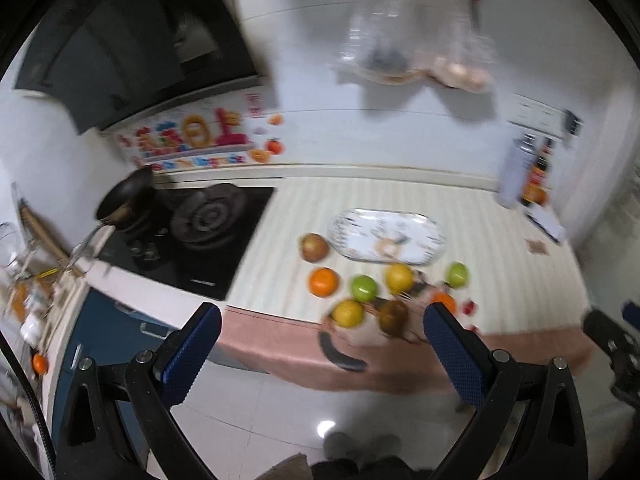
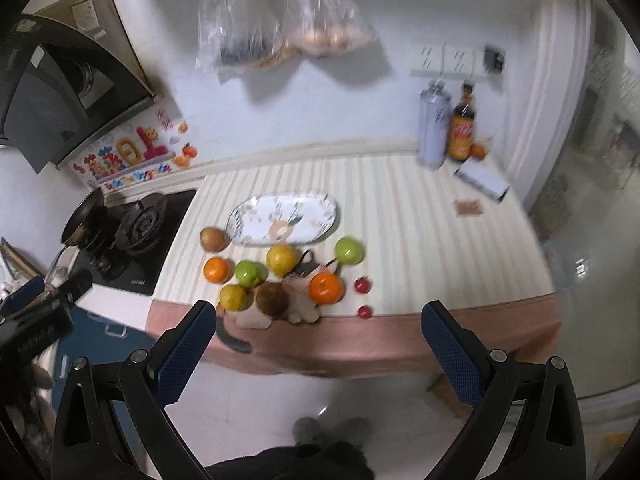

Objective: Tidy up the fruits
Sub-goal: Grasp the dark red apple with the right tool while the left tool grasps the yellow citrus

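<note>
Both grippers, left gripper [image 1: 322, 354] and right gripper [image 2: 318, 350], hang wide apart, holding nothing, off the striped tabletop [image 2: 400, 216]. Fruits [image 2: 280, 276] cluster near its front edge, beside an empty patterned tray [image 2: 282, 218]. Wall stickers [image 2: 128, 156] and a bottle label [image 2: 460, 132] are too blurred to read.

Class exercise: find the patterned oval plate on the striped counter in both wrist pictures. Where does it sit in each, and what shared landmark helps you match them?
Left wrist: the plate sits right of centre, empty.
Right wrist: the plate sits left of centre, empty.
Shared landmark: the brownish fruit lies at the plate's left end in both.
</note>
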